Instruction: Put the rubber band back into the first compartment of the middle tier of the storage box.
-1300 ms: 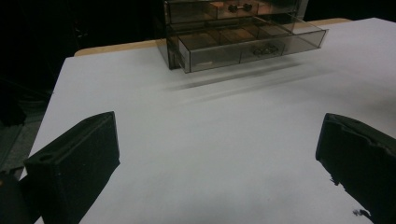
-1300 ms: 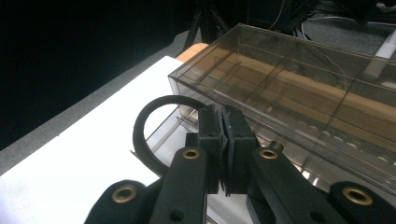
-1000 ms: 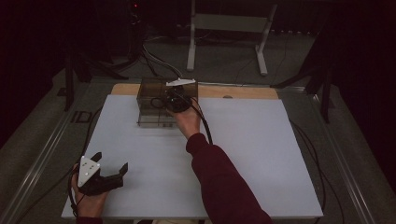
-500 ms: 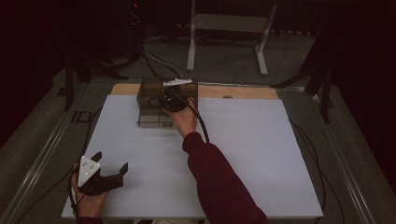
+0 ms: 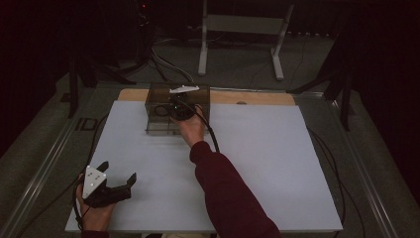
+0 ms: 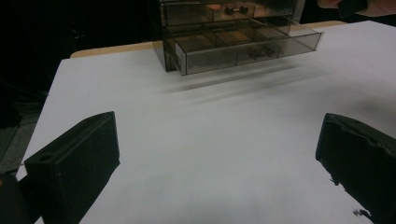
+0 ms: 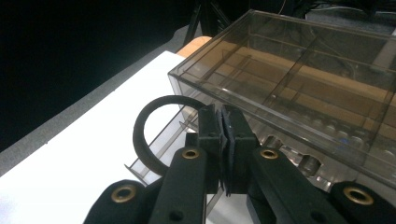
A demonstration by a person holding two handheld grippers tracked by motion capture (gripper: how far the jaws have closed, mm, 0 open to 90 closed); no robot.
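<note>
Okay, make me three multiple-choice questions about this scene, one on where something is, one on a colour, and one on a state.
1. Where does the drawer box stand?
A. far edge of the table
B. near right corner
C. on the floor

2. What colour is the sleeve of the reaching arm?
A. yellow
B. dark red
C. white

3. How do the jaws of the left gripper stand?
A. shut
B. clamped on a cup
C. wide apart

Answers: 1 A, the high view shows it at the back of the white table. 2 B, it reads maroon. 3 C, bare table lies between them in the left gripper view.
</note>
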